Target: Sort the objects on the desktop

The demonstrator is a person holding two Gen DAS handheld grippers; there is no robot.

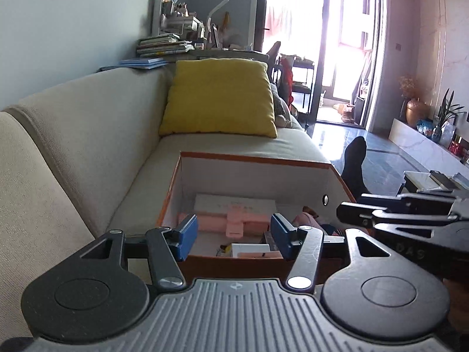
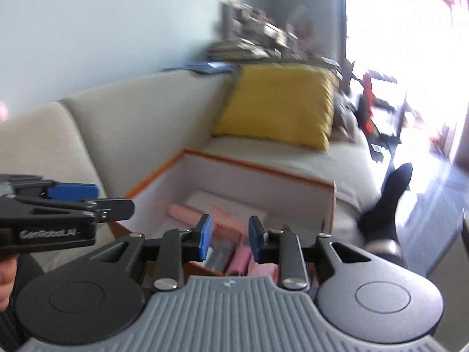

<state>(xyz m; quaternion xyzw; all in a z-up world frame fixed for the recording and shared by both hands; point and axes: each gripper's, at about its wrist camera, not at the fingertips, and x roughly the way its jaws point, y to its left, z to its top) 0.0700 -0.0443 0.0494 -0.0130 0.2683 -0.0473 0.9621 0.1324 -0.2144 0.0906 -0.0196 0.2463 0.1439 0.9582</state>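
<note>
The orange box (image 1: 258, 158) is sitting on the beige sofa (image 1: 88, 135), below a yellow cushion (image 1: 219, 96), holding pink items (image 1: 234, 223) and a white card. In the left wrist view, the left gripper (image 1: 233, 231) is hovering over the box's near edge, jaws standing wide and gripping nothing; the right gripper is reaching in from the right. In the blurred right wrist view, the right gripper (image 2: 228, 236) is hanging over the box (image 2: 263, 173), jaws partly apart and empty.

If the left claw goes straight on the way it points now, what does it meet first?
Probably the pink holder lying inside the orange box; the open left claw frames it, though depth is unclear.
</note>
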